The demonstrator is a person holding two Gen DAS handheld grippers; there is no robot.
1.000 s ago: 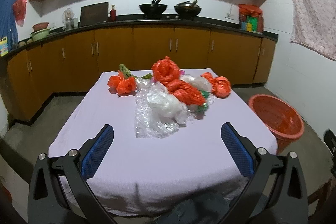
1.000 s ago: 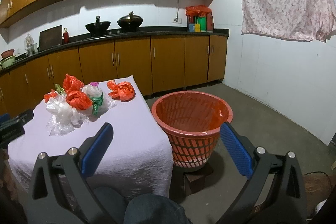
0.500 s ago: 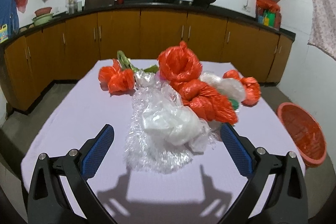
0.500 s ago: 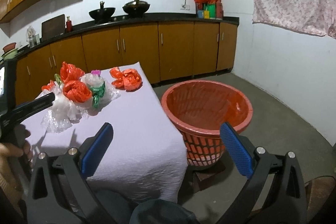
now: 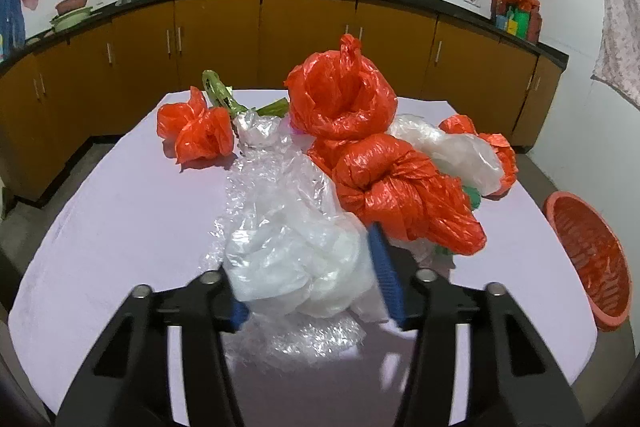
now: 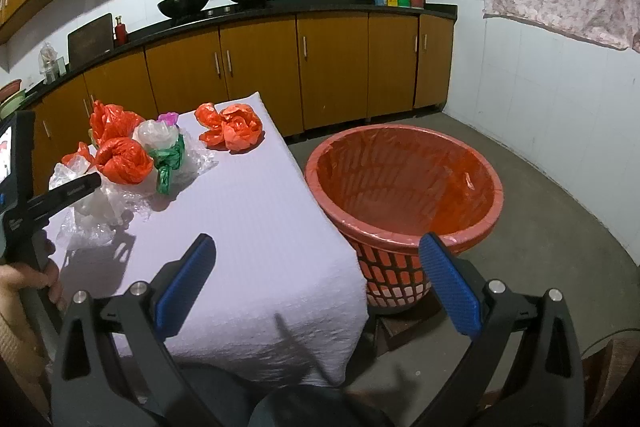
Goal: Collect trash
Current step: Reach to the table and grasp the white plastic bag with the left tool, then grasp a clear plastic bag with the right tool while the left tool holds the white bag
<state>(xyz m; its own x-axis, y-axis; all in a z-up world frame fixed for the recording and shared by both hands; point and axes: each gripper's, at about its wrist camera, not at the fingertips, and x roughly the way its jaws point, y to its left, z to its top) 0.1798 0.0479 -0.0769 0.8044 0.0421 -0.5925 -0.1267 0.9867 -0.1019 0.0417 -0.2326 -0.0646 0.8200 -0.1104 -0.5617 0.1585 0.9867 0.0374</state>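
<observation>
the clear plastic bag lies at the near end of the trash pile, low in the middle of the left wrist frame, on a sheet of bubble wrap spread over the pale cloth of the table. the left gripper is closing around it: the bag bulges between the two blue pads, and they look to be pressing into it, though the left pad is mostly hidden behind the plastic.

just behind the bag, toward the middle right, sits a knotted orange bag, and above that a bigger, puffed orange bag. a white bag lies to the right of them, and a smaller crumpled orange bag sits apart at the upper left of the pile, with a green stalk beside it.

in the right wrist frame the right gripper has its pads spread wide with nothing between them, over the near corner of the table. the orange basket stands on the floor just beside the table, at middle right, lined with an orange bag. a hand holds the left gripper's handle at the left edge.
</observation>
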